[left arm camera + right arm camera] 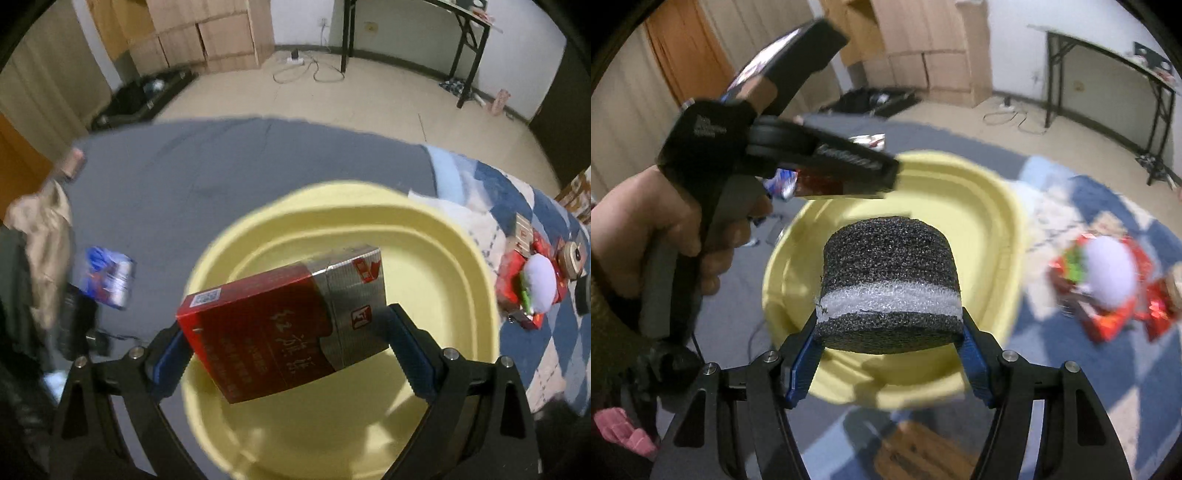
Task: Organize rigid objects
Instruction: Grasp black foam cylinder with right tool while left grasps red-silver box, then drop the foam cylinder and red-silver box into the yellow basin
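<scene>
My left gripper (286, 343) is shut on a red and silver cigarette pack (284, 328) and holds it above the yellow plastic basin (461, 266). My right gripper (888, 332) is shut on a black foam cylinder with a white band (890, 284), also above the yellow basin (982, 206). The left gripper (827, 158) shows in the right wrist view, held in a hand over the basin's far left rim with the red pack (820, 184) in it.
The basin sits on a bed with a grey sheet (221, 173) and a blue checked quilt (535, 332). A blue and white packet (109, 277) lies left of the basin. Red wrappers and a white plush ball (539, 280) lie to the right.
</scene>
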### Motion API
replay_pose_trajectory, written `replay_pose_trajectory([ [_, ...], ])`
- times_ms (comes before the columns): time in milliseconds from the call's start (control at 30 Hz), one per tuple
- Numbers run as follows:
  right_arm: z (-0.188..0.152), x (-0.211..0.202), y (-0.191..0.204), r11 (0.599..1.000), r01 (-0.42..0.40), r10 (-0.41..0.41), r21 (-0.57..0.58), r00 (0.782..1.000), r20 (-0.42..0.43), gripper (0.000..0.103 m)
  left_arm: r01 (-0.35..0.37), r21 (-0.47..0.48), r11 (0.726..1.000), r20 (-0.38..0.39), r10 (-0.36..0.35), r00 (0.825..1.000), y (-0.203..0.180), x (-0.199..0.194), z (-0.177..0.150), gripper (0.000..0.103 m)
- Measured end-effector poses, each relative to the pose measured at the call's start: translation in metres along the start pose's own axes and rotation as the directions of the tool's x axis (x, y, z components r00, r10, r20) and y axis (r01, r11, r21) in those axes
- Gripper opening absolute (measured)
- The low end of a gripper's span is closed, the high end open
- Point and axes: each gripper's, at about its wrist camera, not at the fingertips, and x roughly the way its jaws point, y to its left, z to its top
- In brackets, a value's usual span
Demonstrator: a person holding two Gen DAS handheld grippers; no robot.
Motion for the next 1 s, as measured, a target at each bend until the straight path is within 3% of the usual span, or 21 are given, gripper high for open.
replay_pose_trajectory([
  [167, 0.015, 0.054, 0.003, 1.000, 0.000, 0.001, 0.008, 0.996, -0.091, 0.067, 0.010, 0.010, 1.000, -0.038, -0.009, 0.999, 0.007, 0.037, -0.006, 0.096],
  [267, 0.023, 0.079, 0.006, 0.999, 0.027, -0.029, -0.017, 0.991, -0.128, 0.067, -0.004, 0.025, 1.000, 0.004, 0.004, 1.000, 0.004, 0.035, -0.003, 0.097],
  [433, 0.029, 0.094, 0.018, 0.998, 0.050, -0.055, -0.039, 0.989, -0.140, 0.069, -0.003, -0.004, 1.000, 0.010, 0.003, 1.000, 0.008, 0.037, 0.001, 0.098],
  [500, 0.027, 0.093, 0.023, 0.999, 0.041, -0.045, -0.032, 0.991, -0.127, 0.080, 0.021, -0.027, 0.999, 0.012, -0.021, 1.000, 0.011, 0.034, 0.000, 0.099],
  [533, 0.028, 0.092, 0.024, 0.999, 0.038, -0.041, -0.028, 0.992, -0.119, 0.096, 0.049, -0.049, 0.998, 0.008, -0.048, 0.999, 0.013, 0.030, 0.000, 0.099],
  [567, 0.027, 0.086, 0.025, 0.999, 0.034, -0.036, -0.022, 0.994, -0.099, 0.103, 0.069, -0.063, 0.996, 0.010, -0.069, 0.998, 0.014, 0.025, -0.001, 0.099],
  [667, 0.025, 0.063, 0.023, 1.000, 0.018, -0.018, 0.002, 0.999, -0.044, 0.103, 0.108, -0.074, 0.991, 0.054, -0.104, 0.993, 0.010, -0.007, 0.001, 0.103],
  [800, 0.010, 0.010, -0.005, 0.995, 0.039, -0.044, 0.094, 0.998, 0.047, 0.103, 0.155, 0.014, 0.988, 0.082, -0.156, 0.984, -0.028, -0.047, 0.005, 0.103],
  [933, -0.024, -0.050, -0.073, 0.965, 0.139, -0.167, 0.220, 0.980, 0.111, 0.103, 0.192, 0.175, 0.966, 0.084, -0.209, 0.974, -0.103, -0.075, 0.004, 0.103],
  [1000, -0.047, -0.078, -0.113, 0.933, 0.223, -0.263, 0.284, 0.958, 0.112, 0.103, 0.215, 0.233, 0.949, 0.075, -0.237, 0.969, -0.138, -0.079, 0.004, 0.103],
])
